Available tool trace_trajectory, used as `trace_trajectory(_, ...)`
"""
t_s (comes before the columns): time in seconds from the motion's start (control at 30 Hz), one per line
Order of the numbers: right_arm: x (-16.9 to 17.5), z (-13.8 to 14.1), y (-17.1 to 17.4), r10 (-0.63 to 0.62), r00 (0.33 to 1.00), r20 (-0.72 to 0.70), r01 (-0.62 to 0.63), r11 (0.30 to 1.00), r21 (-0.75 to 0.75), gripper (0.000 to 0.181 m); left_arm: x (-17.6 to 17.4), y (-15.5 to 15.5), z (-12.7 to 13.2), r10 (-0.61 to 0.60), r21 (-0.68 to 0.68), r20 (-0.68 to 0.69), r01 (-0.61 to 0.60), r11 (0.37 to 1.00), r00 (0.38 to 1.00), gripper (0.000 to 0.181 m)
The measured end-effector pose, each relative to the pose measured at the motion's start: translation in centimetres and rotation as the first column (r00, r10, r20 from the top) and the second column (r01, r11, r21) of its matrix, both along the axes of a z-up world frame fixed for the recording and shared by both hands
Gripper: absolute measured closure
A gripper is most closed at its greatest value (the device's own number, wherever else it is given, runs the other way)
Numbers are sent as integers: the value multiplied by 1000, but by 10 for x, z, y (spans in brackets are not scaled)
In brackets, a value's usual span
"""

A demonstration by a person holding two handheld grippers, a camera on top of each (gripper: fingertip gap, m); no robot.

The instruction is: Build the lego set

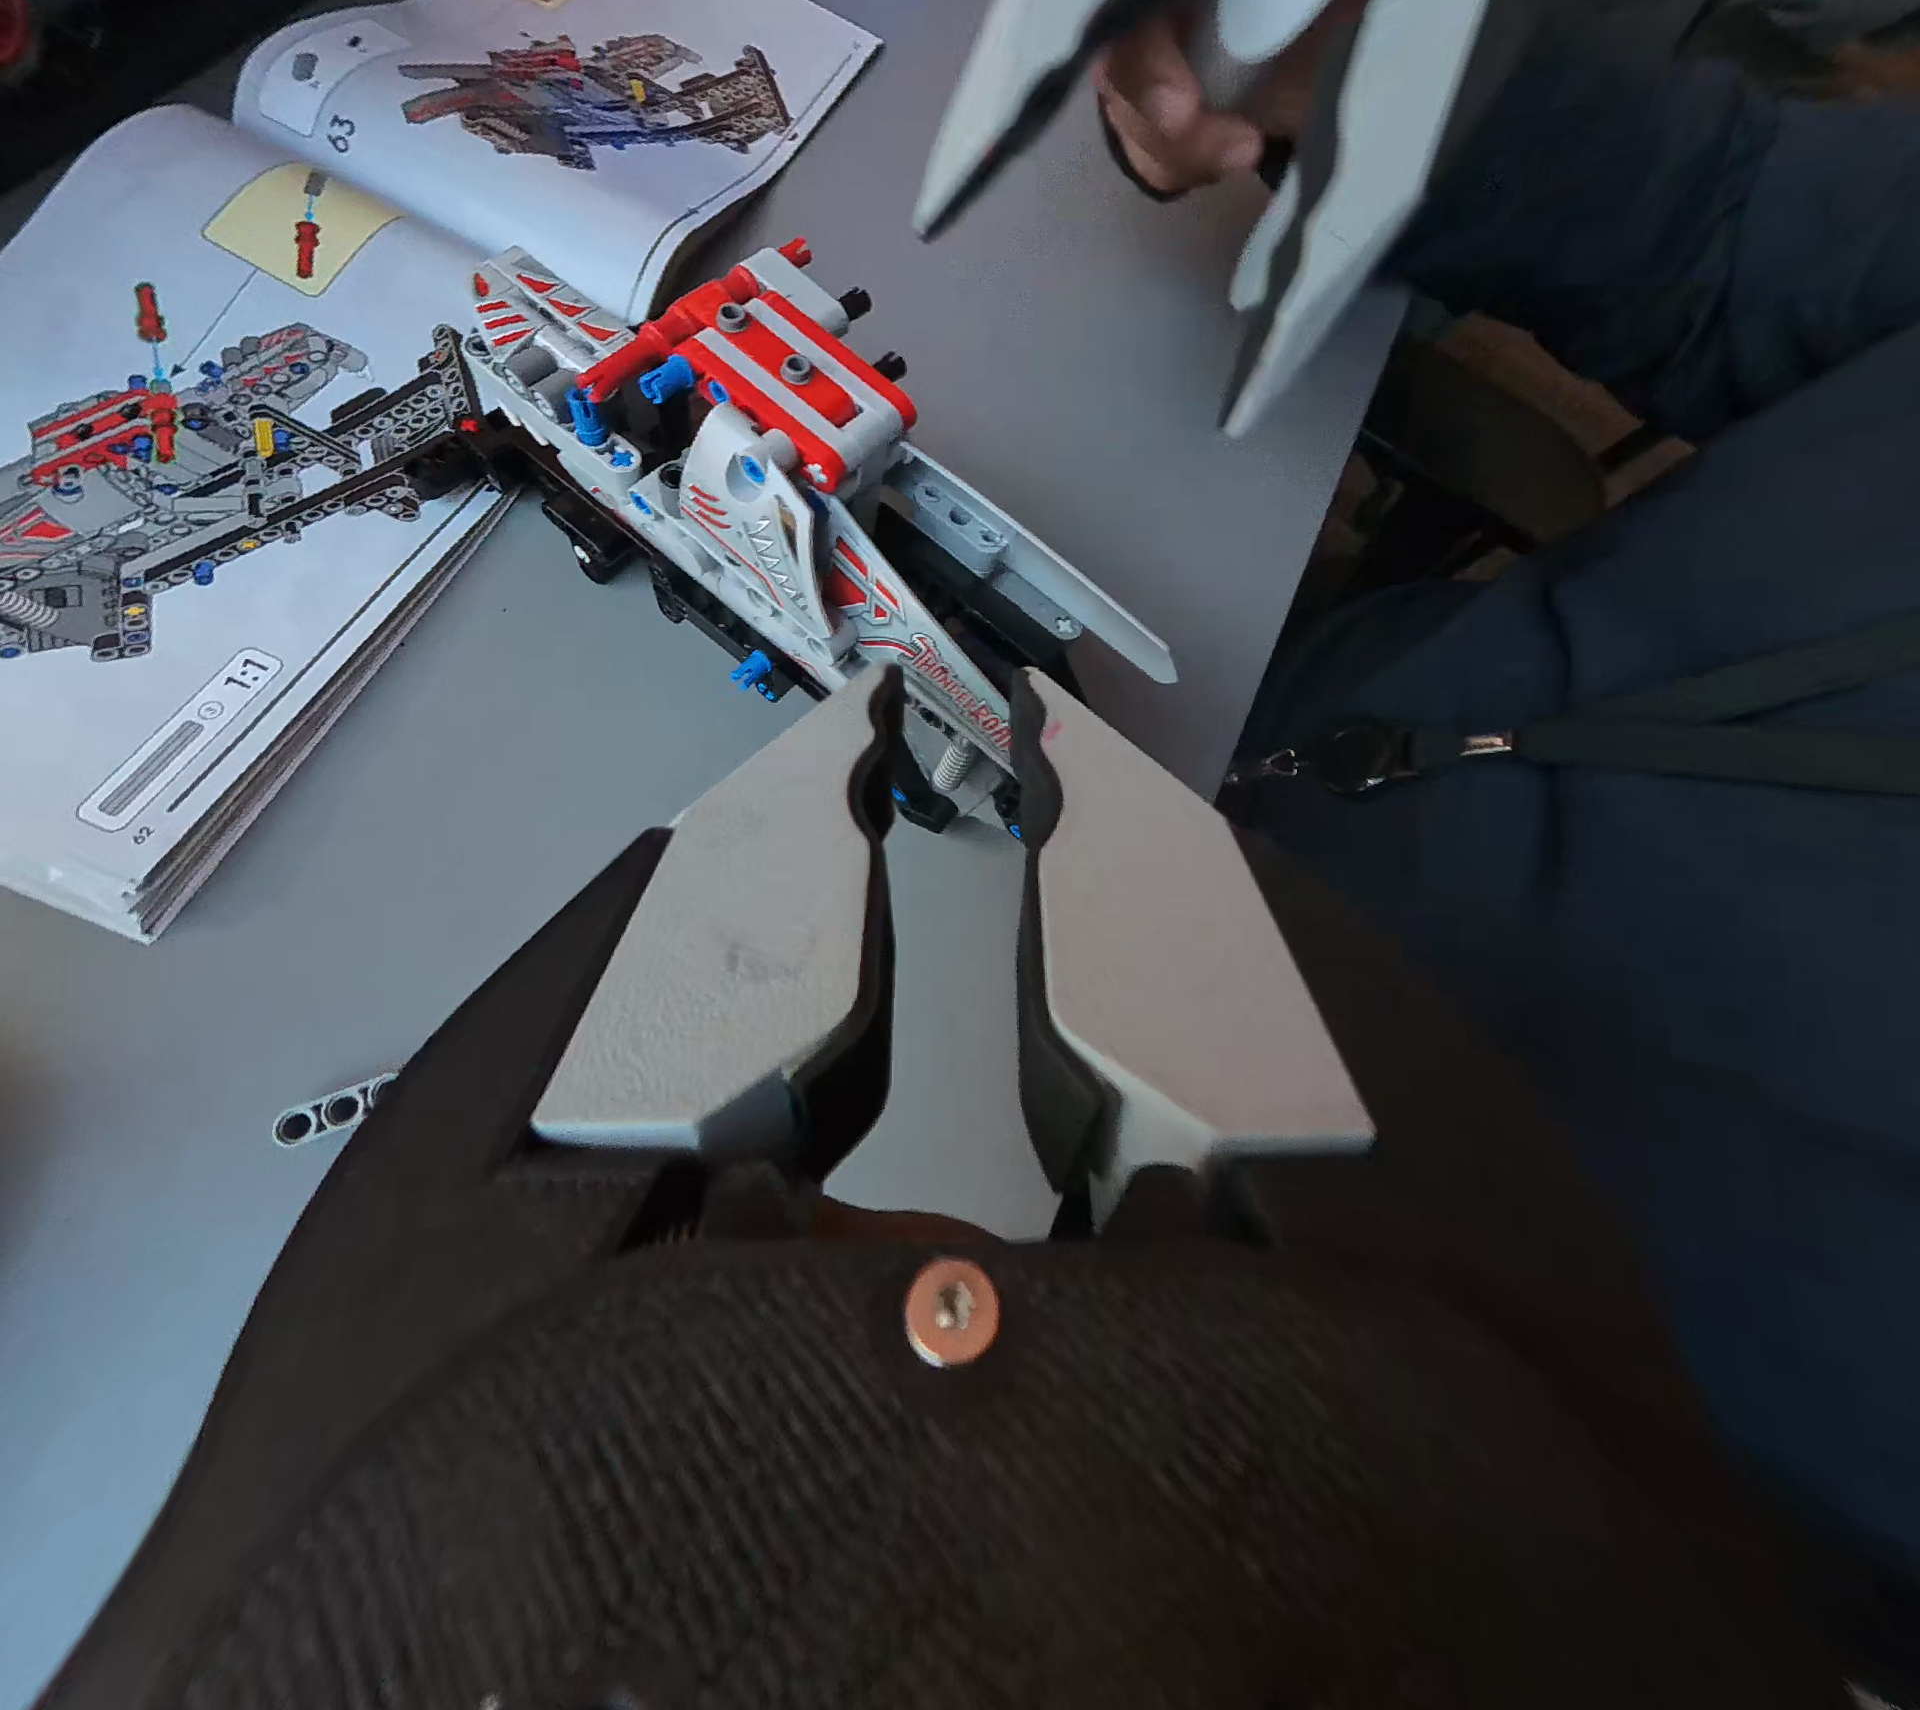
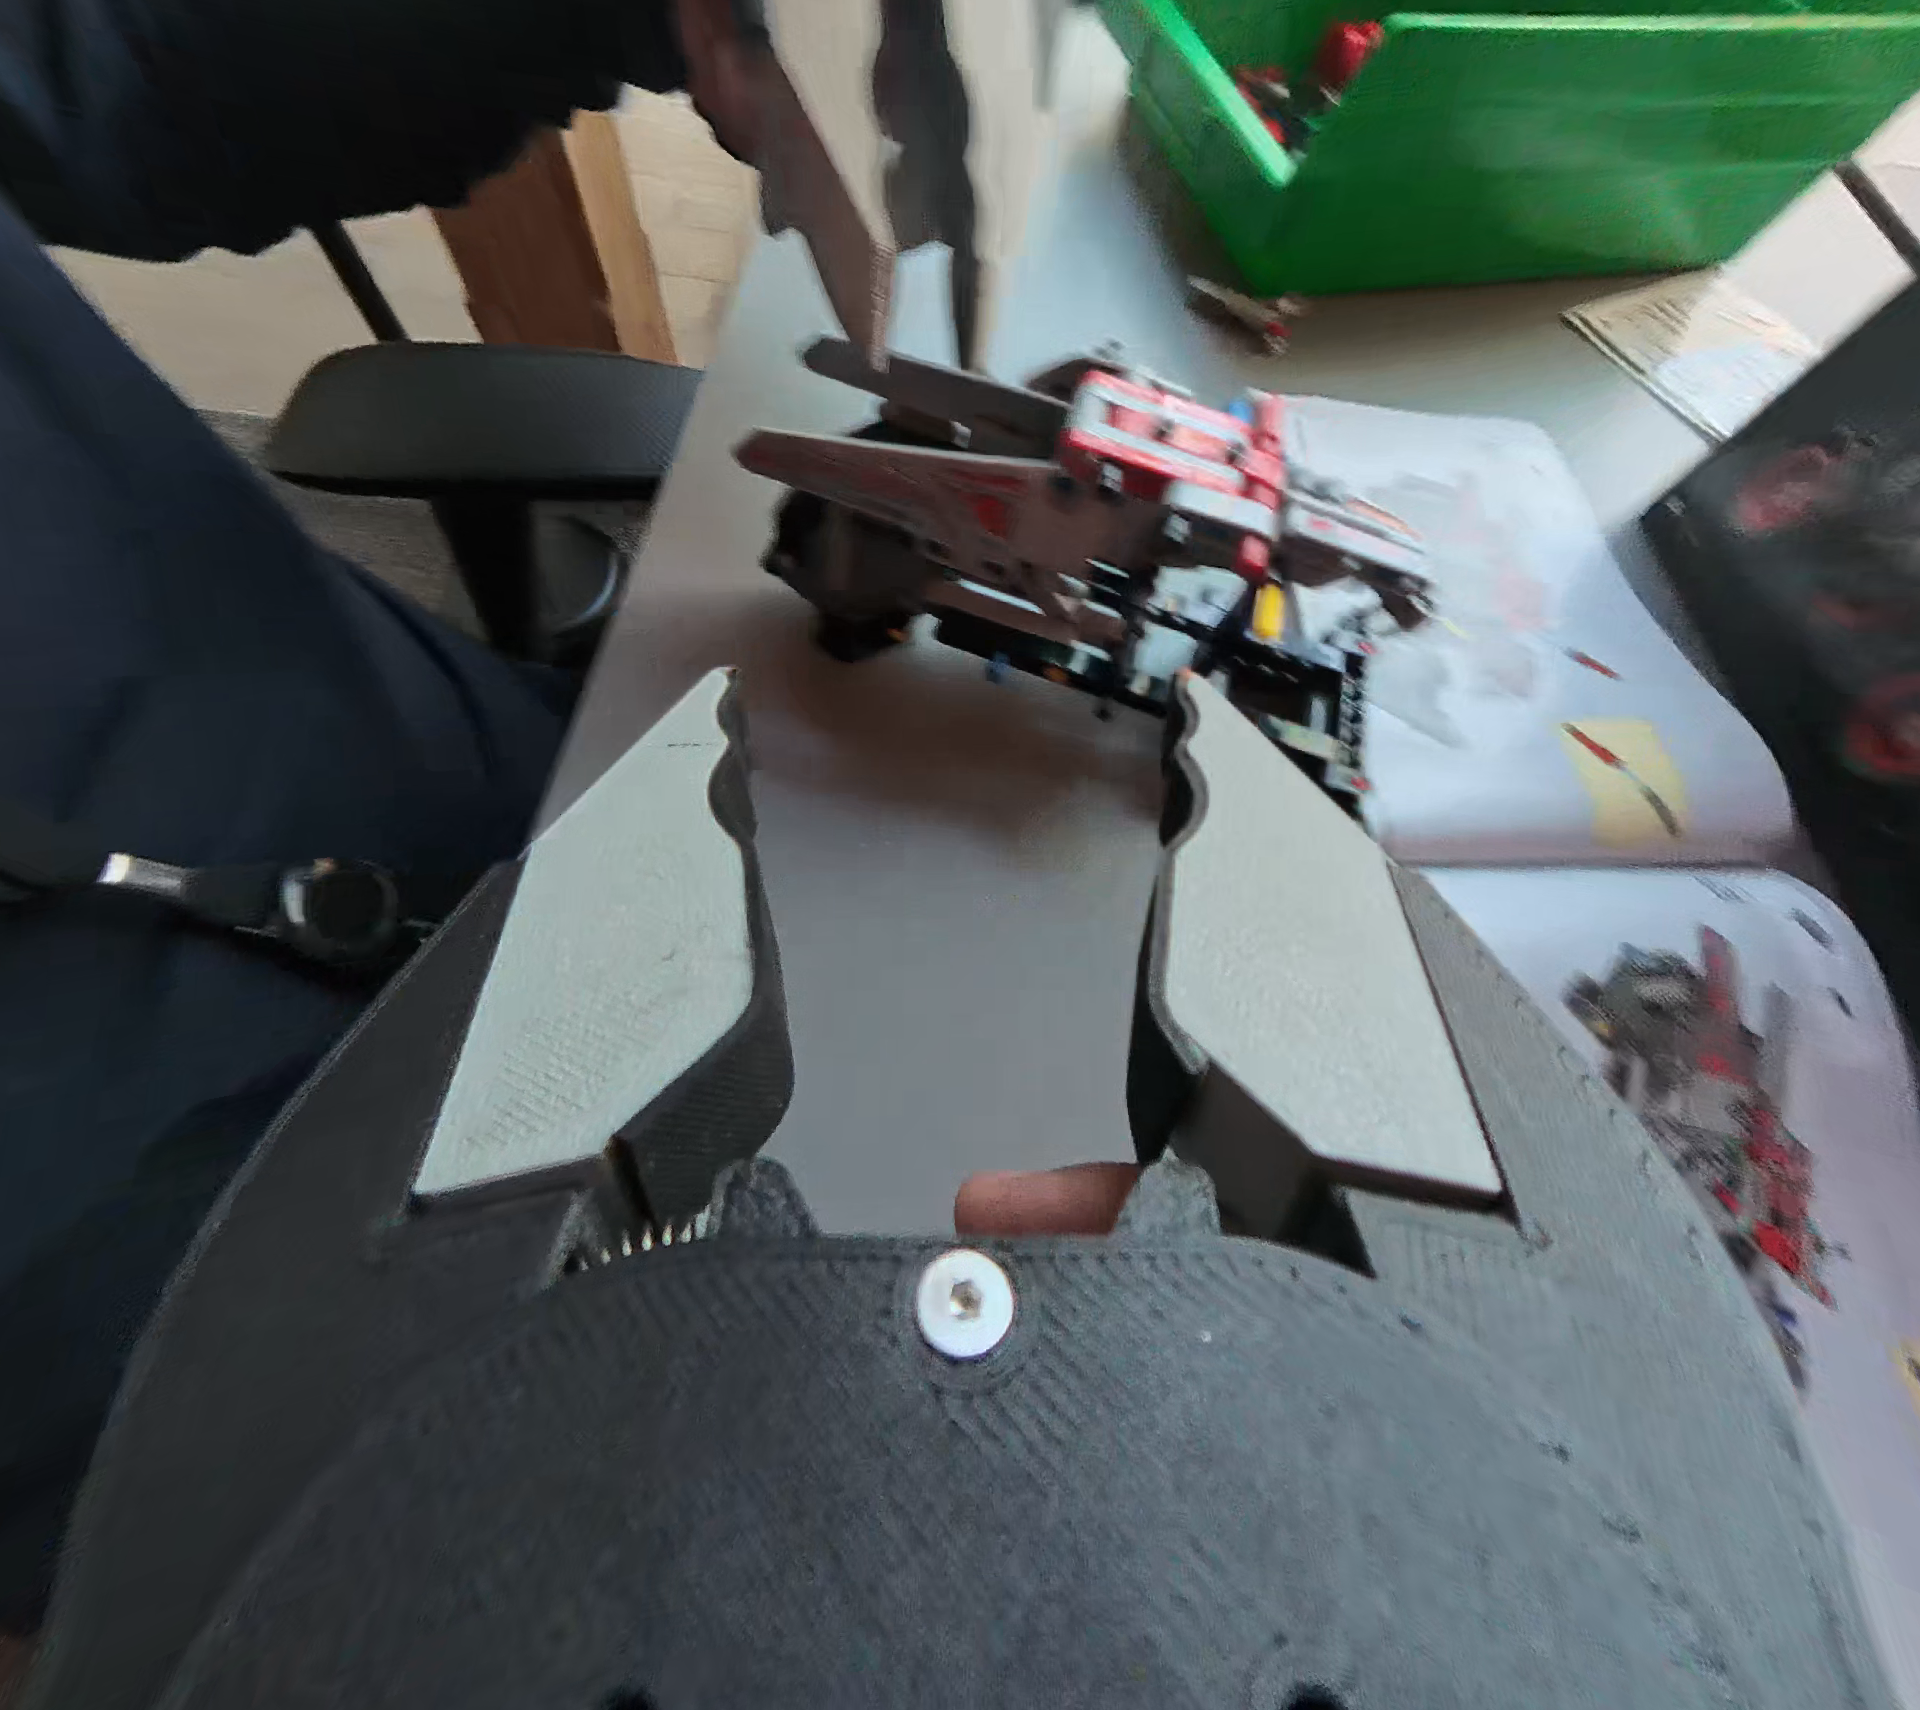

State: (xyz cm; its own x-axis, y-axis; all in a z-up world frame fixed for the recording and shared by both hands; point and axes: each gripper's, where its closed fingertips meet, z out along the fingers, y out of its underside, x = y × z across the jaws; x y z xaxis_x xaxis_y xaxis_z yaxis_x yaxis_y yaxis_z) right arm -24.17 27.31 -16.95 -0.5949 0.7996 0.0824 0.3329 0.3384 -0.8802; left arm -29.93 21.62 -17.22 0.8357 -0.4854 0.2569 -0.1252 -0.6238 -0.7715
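left gripper (image 1: 951,704) is hovering at the lego model's (image 1: 727,455) nose, fingers narrowly apart, gripping nothing; right gripper (image 2: 956,704) is gaping wide, empty, beside the instruction booklet (image 1: 260,434).

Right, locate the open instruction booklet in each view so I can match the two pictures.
Left wrist view: the instruction booklet lies open at upper left, its edge under the tail of the lego model.
Right wrist view: it lies at right, behind and beside the model, blurred.
Shared landmark: the model's red and grey block, centre in the left wrist view, upper centre in the right wrist view.
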Motion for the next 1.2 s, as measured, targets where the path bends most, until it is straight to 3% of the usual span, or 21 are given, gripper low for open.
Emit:
trace_trajectory(0.17,-21,-7,18,0,1000,25,0,1000,5,96,-11,3,4,16,-4,-56,-16,1000,998,174)
trace_trajectory(0.27,-31,-9,12,31,999,39,-30,999,-26,95,-5,3,11,35,5,-50,-35,999,998,157)
trace_trajectory(0.37,-35,-11,3,61,998,32,-60,998,-31,97,-14,5,-5,83,-19,-209,-89,996,974,155)
trace_trajectory(0.6,0,-6,-35,237,970,59,-233,971,-60,108,-21,1,-10,-13,-35,-242,4,999,970,167)
trace_trajectory(0.67,14,-4,-37,262,963,56,-260,965,-36,103,-23,-4,-10,-95,-48,-237,86,995,967,167)
trace_trajectory(0.83,34,6,-10,205,979,14,-204,978,-43,103,-28,-14,-9,-311,-123,-164,293,948,936,176)
trace_trajectory(1.0,46,14,22,112,993,-31,-114,991,-69,105,-22,14,-10,-353,-132,-161,334,933,922,177)
trace_trajectory(1.2,59,4,48,12,1000,-17,-13,998,-59,105,5,48,-10,-360,-84,-137,351,933,923,177)
